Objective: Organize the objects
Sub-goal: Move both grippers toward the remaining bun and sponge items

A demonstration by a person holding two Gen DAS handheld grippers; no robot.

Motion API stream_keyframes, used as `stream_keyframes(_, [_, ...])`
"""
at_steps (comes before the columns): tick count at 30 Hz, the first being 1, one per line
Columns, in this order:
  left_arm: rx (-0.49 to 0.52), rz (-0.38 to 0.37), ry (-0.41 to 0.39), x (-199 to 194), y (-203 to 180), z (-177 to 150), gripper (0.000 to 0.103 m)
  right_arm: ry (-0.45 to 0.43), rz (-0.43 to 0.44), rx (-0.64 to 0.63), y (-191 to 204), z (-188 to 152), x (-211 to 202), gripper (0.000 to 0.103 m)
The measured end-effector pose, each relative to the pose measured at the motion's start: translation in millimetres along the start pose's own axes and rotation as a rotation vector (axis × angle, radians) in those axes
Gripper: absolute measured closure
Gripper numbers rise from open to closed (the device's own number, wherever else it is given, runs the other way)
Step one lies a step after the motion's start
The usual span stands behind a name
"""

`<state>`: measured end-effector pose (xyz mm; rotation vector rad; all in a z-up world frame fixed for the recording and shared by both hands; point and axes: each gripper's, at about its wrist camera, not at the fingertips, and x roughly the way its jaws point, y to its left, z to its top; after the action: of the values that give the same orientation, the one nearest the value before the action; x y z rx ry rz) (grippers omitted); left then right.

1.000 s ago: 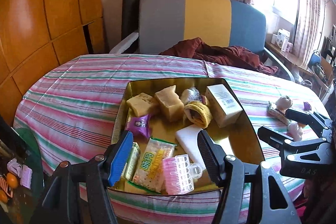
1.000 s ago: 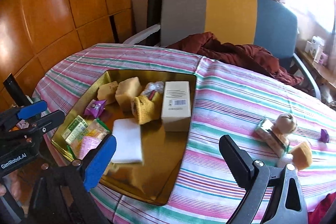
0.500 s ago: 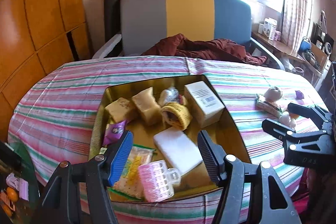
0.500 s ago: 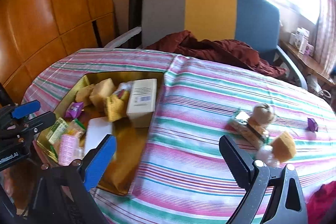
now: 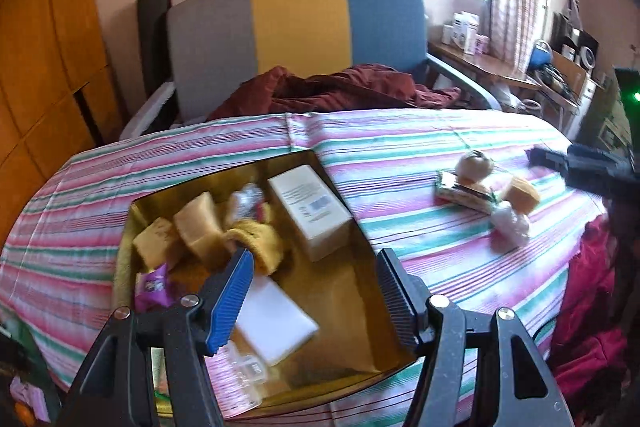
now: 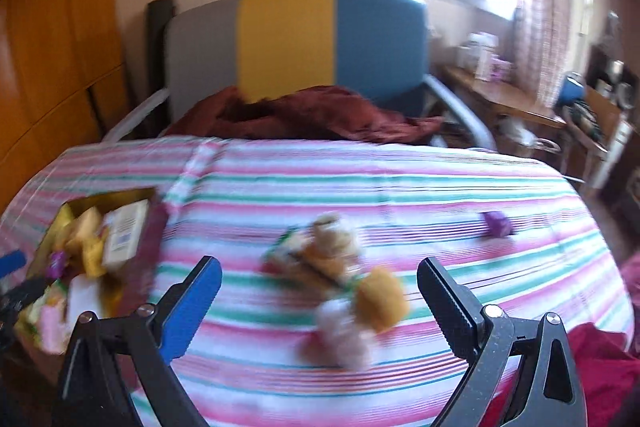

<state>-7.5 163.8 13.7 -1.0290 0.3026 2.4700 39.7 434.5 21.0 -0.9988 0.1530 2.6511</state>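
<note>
Left tongs [image 5: 314, 291]: jaws wide, empty — above tray [image 5: 352, 301].
Right tongs [image 6: 318, 301]: jaws wide, empty — over blurred snack pile [image 6: 344, 279].
Box [image 5: 310, 213]: in tray.

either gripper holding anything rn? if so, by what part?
Nothing held. Left gripper and right gripper both stand open and empty above the table.
</note>
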Motion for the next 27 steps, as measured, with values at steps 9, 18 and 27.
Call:
stream_keyframes(9, [0.057, -0.071, 0.029, 17, -34, 16, 0.039, -0.002, -0.121, 0.189, -86, 12, 31, 0.004])
stream_keyframes(18, [0.113, -0.16, 0.056, 43, -77, 45, 0.039, 0.057, -0.063, 0.408, -130, -7, 45, 0.004])
stream_keyframes(27, [0.143, -0.327, 0.123, 94, -132, 87, 0.039, 0.086, -0.062, 0.439, -136, -11, 47, 0.004])
